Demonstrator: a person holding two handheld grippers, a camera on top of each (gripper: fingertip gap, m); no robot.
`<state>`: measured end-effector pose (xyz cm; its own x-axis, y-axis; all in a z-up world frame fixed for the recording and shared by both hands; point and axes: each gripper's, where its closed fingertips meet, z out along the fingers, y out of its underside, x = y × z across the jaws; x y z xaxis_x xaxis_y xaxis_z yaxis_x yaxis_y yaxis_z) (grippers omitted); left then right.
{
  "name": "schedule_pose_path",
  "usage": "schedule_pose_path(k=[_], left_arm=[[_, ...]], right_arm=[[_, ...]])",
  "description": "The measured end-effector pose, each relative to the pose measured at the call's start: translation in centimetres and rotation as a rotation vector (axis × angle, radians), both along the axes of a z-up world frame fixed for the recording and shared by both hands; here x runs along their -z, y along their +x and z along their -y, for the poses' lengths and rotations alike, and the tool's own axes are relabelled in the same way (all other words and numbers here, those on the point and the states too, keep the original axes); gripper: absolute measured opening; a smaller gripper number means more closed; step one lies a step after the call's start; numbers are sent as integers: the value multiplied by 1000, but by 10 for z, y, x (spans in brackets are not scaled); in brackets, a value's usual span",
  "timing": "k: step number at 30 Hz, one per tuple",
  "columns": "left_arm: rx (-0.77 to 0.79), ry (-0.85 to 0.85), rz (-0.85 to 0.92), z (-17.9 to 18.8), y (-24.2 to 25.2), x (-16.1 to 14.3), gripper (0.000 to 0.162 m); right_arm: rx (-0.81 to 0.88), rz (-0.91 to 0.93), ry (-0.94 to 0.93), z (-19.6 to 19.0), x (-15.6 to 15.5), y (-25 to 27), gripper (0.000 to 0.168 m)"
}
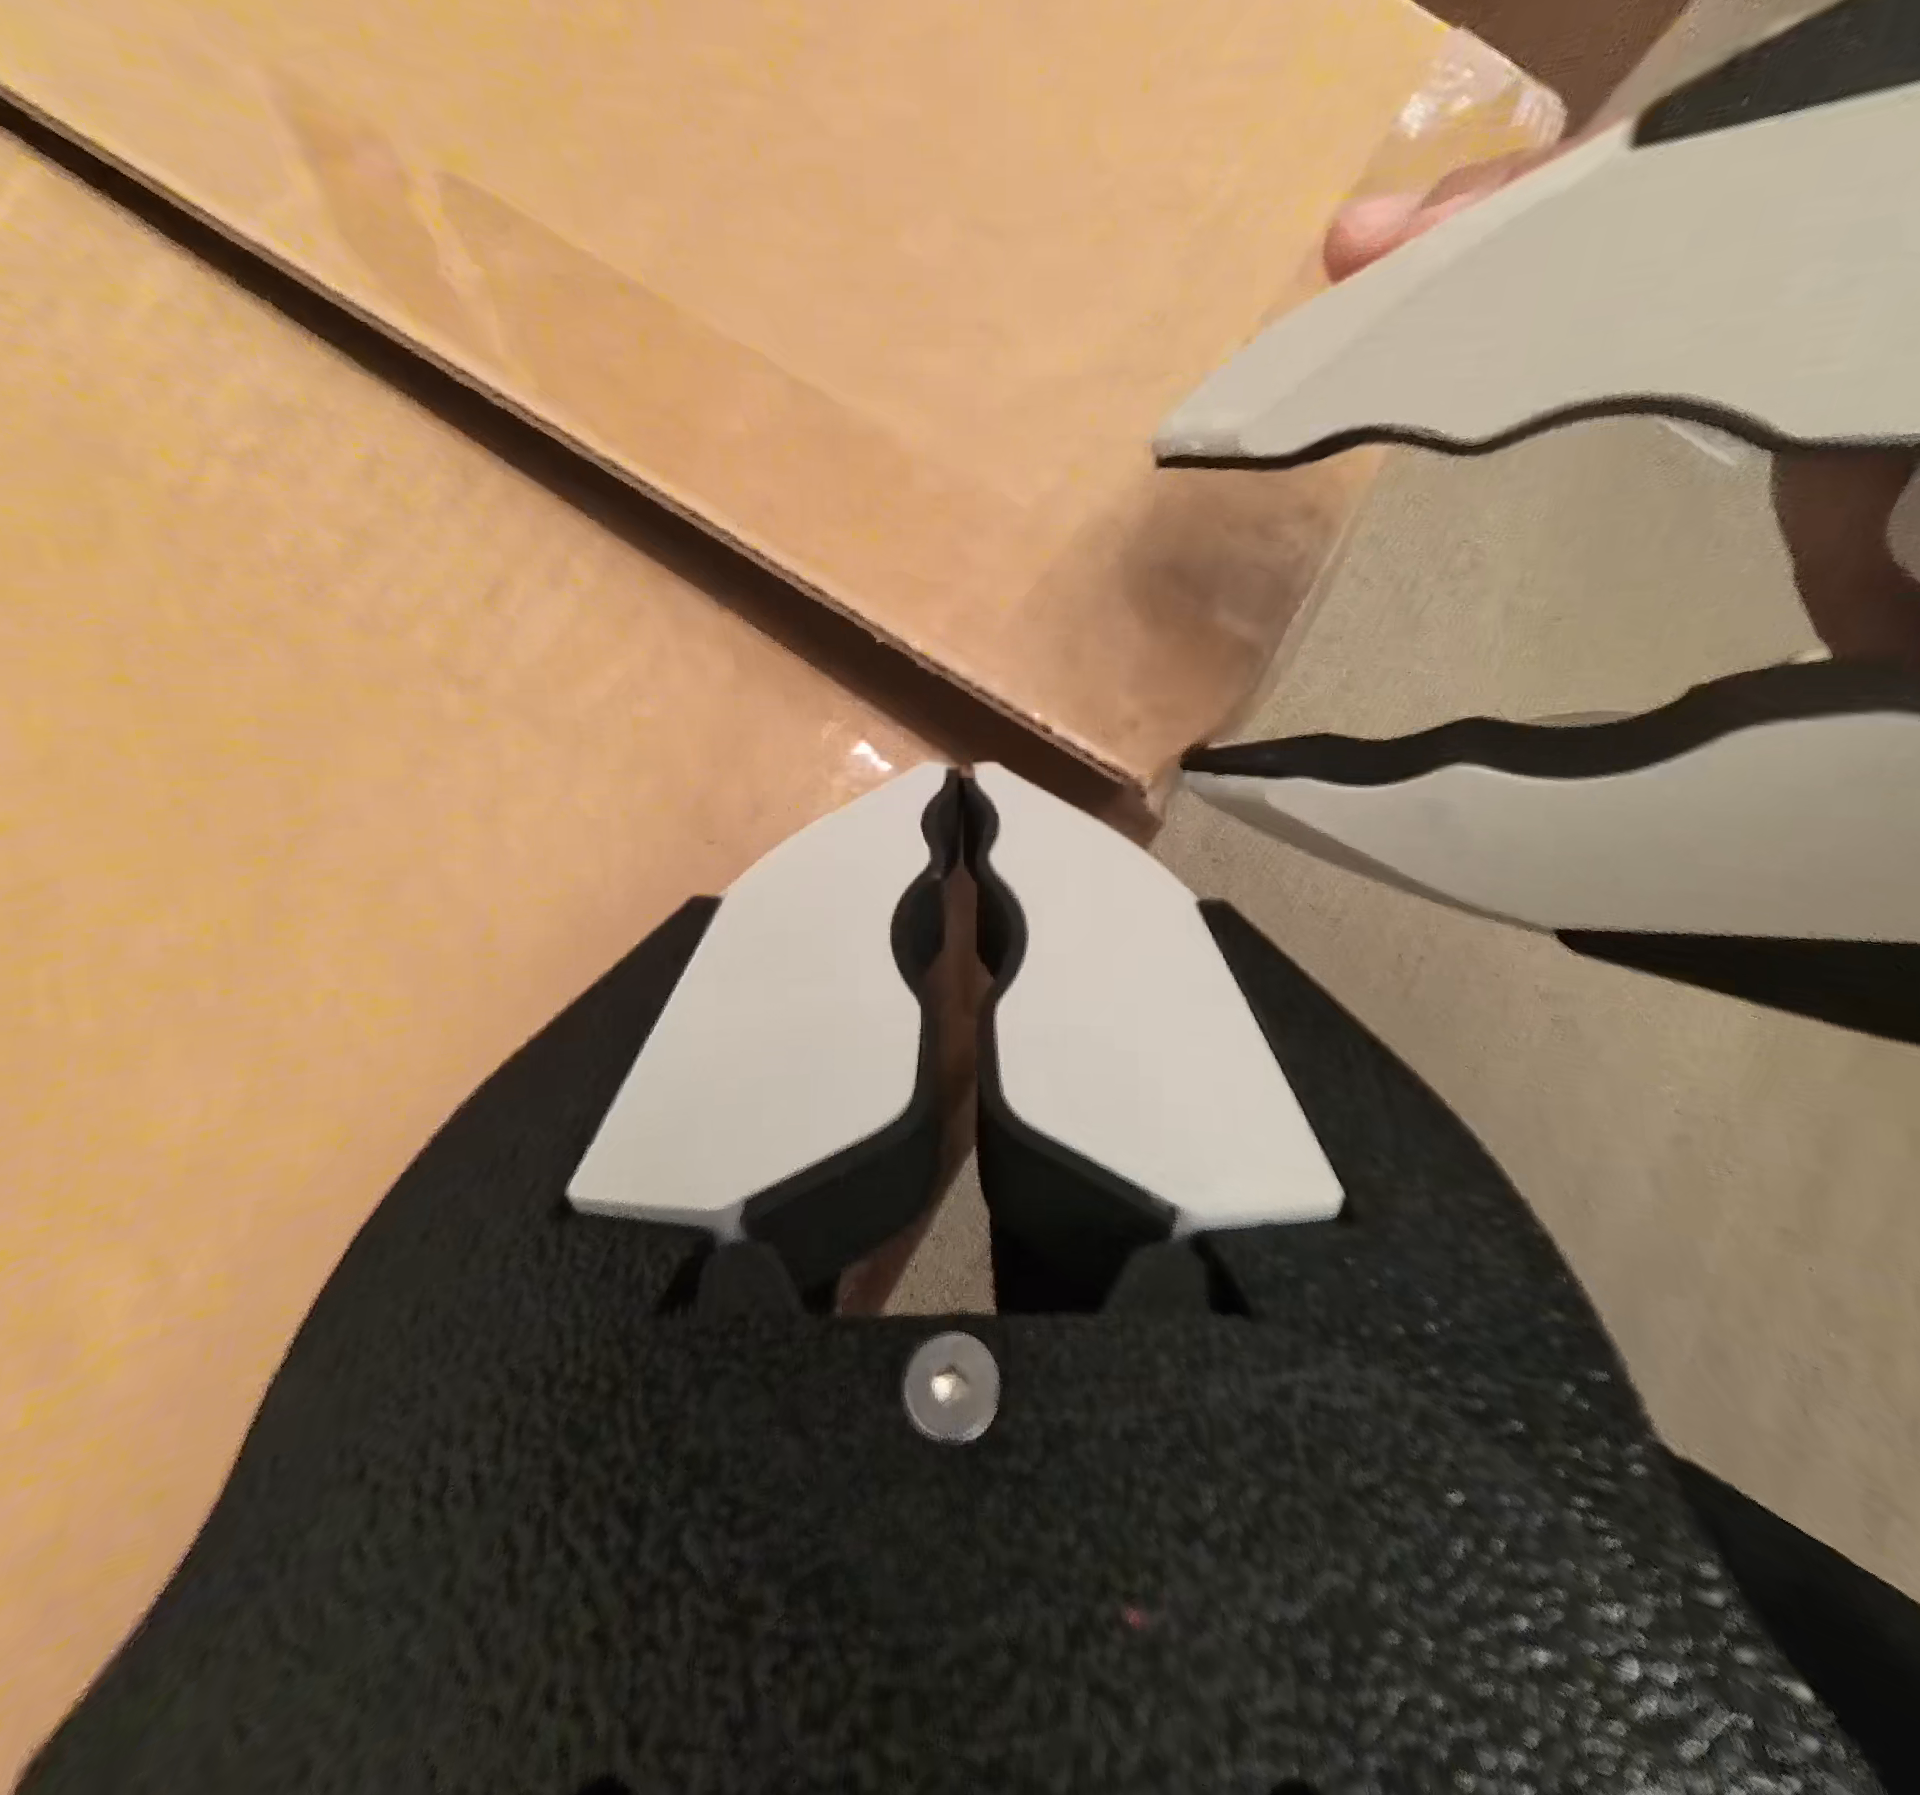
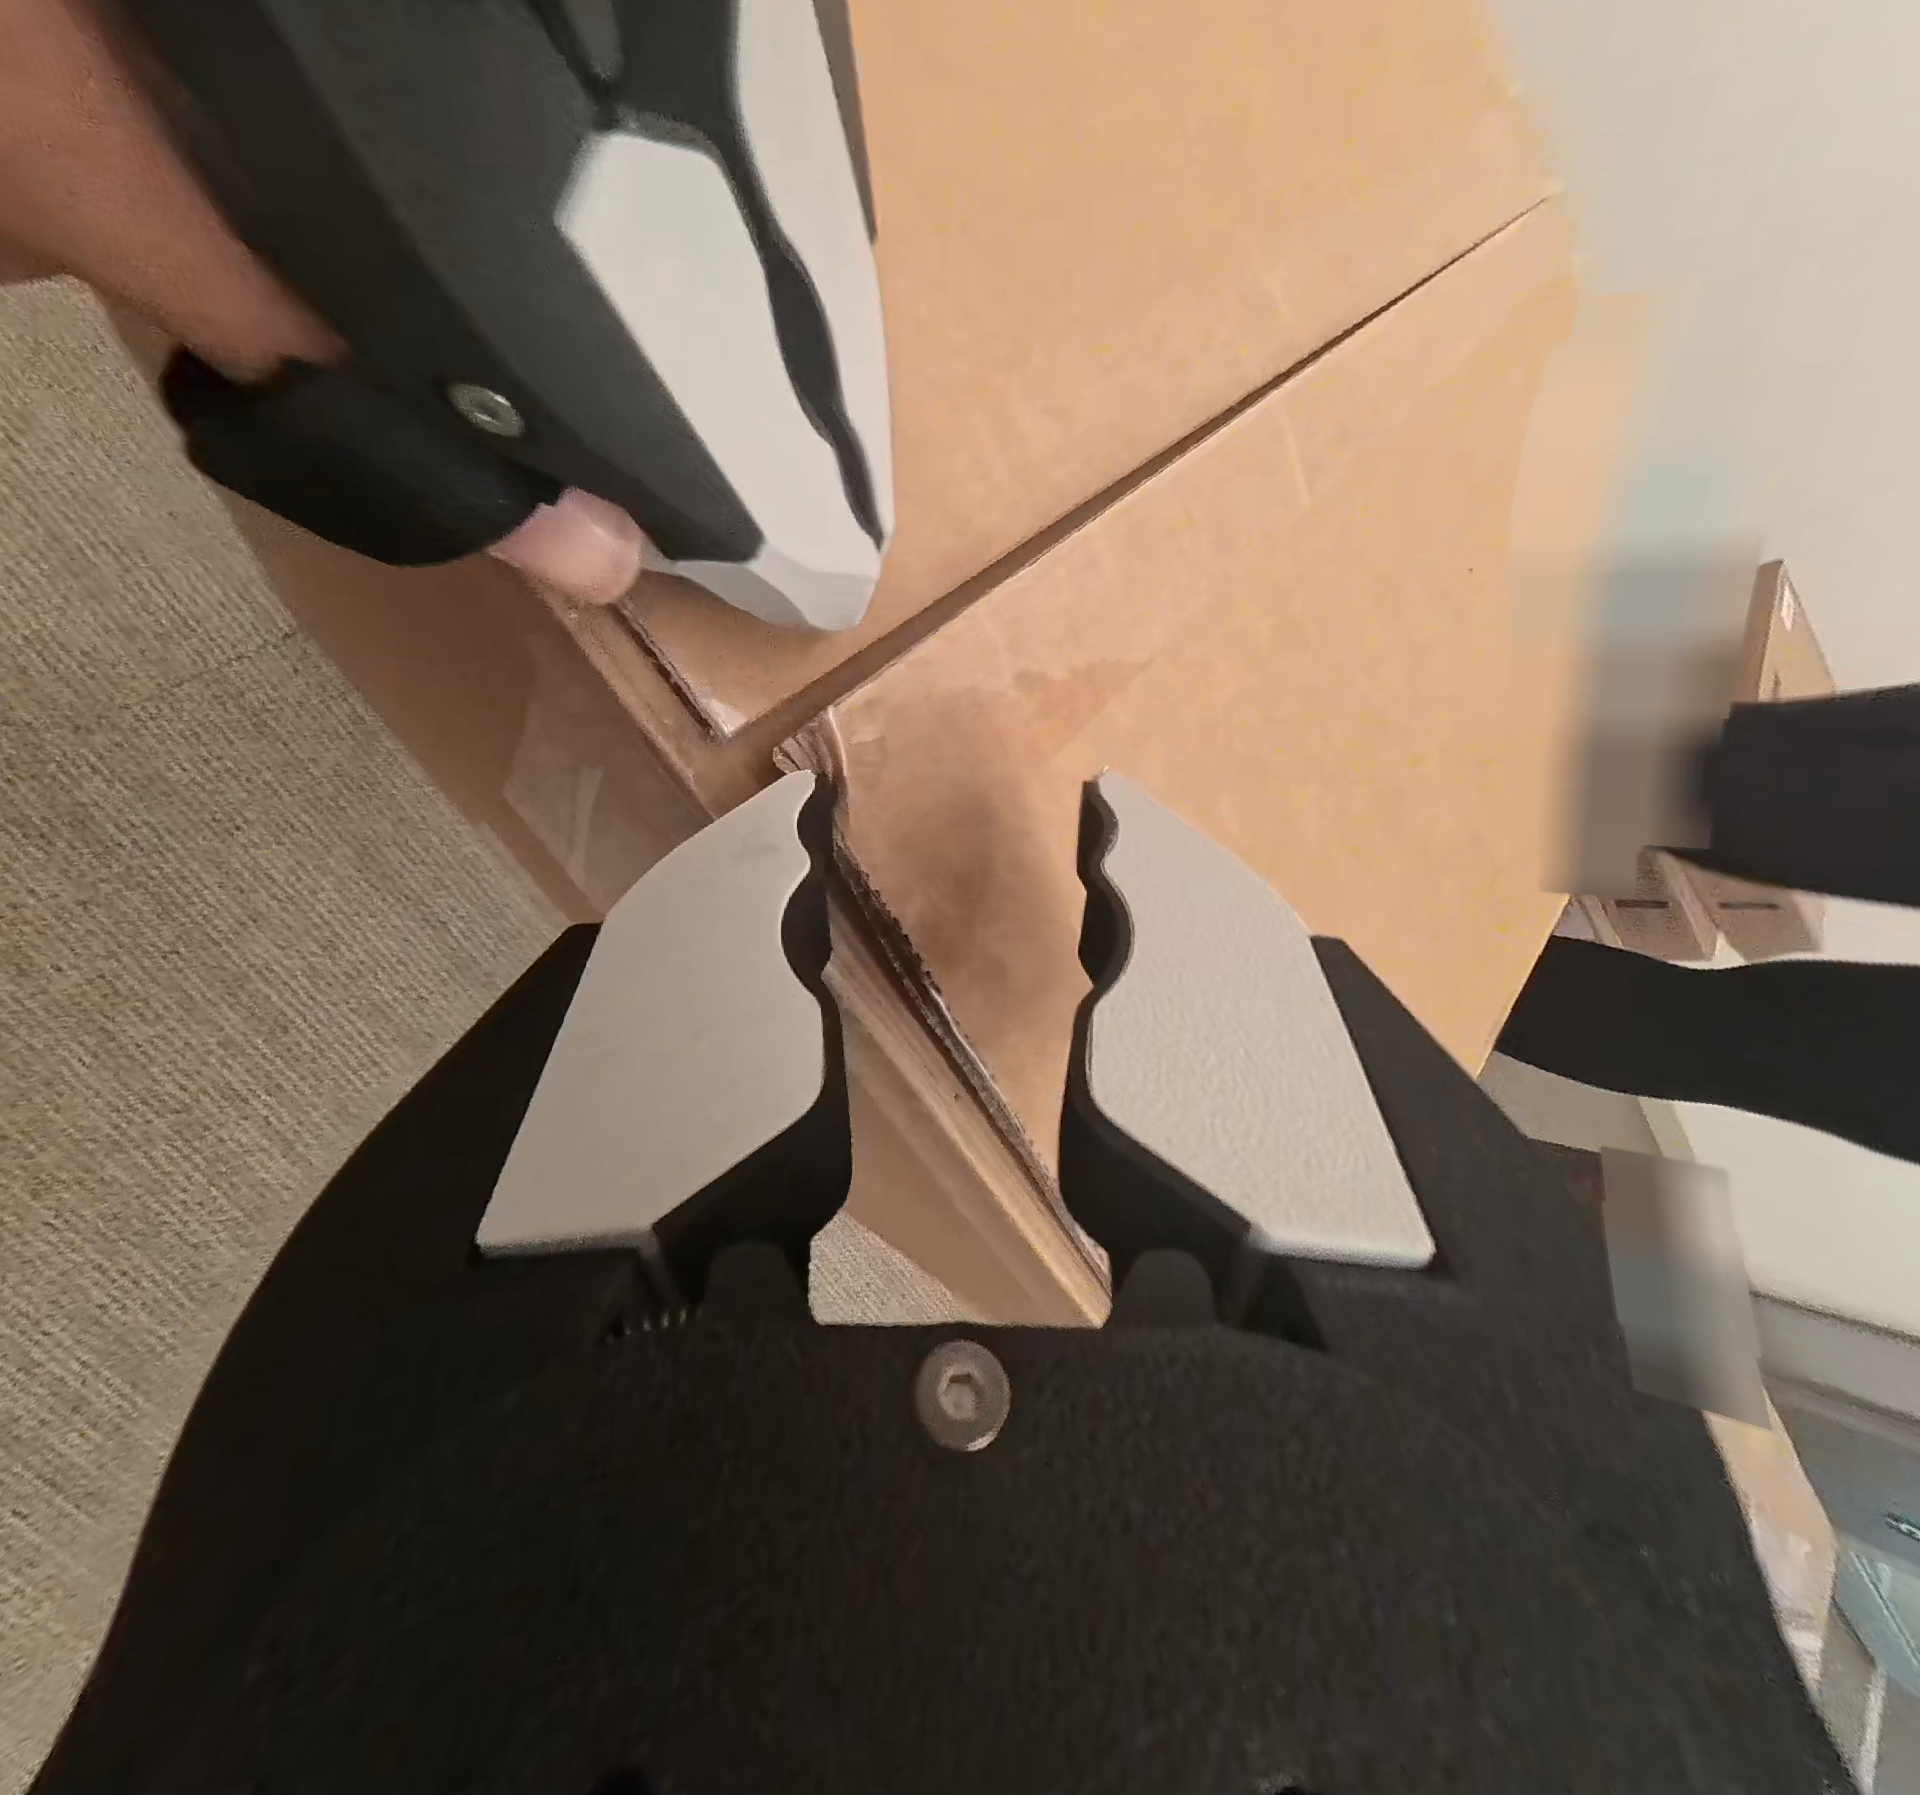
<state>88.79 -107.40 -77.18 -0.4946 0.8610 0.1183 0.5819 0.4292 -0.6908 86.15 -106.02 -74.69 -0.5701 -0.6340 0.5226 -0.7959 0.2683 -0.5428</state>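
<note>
A: Two grippers work at one large brown cardboard box (image 1: 727,239), which stands on beige carpet (image 2: 156,810). Where is the left one?

B: The left gripper (image 1: 958,789) has its white fingers pressed together, tips resting on the lower top flap (image 1: 312,706) right at the seam between the two flaps, near the box corner. Whether anything thin is pinched between them, I cannot tell.

A: And the right?

B: The right gripper (image 2: 951,789) is spread wide, straddling the corner of the raised flap (image 2: 1195,706). Its left finger (image 2: 686,997) lies against the flap's corrugated edge; the other finger sits over the flap face, apart from it.

A: Anything on the cardboard?

B: Clear packing tape (image 1: 1475,104) clings at the far end of the flap, and a dark smudge (image 2: 956,893) marks the corner. A person's fingertip (image 2: 582,550) shows beneath the left gripper's handle, touching the box rim.

A: Beyond the box?

B: Pale wall (image 2: 1714,135) and a smaller cardboard carton (image 2: 1787,644) off right.
</note>
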Motion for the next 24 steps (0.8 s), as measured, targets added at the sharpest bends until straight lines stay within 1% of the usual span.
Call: schedule_pose_path(k=[4,10,12,16,19,21,23,24], left_arm=[[46,9,39,-1,-7,3,0],[34,62,52,-3,-5,6,0],[41,41,96,-3,1,9,0],[92,43,133,-5,-7,14,0],[139,30,131,-5,-12,12,0],[143,37,119,-5,-12,12,0],[151,30,135,-5,-12,14,0],[152,26,136,-4,-12,14,0]], right_arm=[[3,16,-4,0,0,-1,47],[-11,-3,-34,0,0,-1,47],[-12,-1,-42,0,-2,0,47],[-9,9,-63,0,-7,-2,48],[0,27,-45,0,-6,-2,47],[-6,35,-37,-1,-5,-1,47],[-29,25,-49,-5,-6,1,42],[-42,14,-45,-9,-5,1,43]])
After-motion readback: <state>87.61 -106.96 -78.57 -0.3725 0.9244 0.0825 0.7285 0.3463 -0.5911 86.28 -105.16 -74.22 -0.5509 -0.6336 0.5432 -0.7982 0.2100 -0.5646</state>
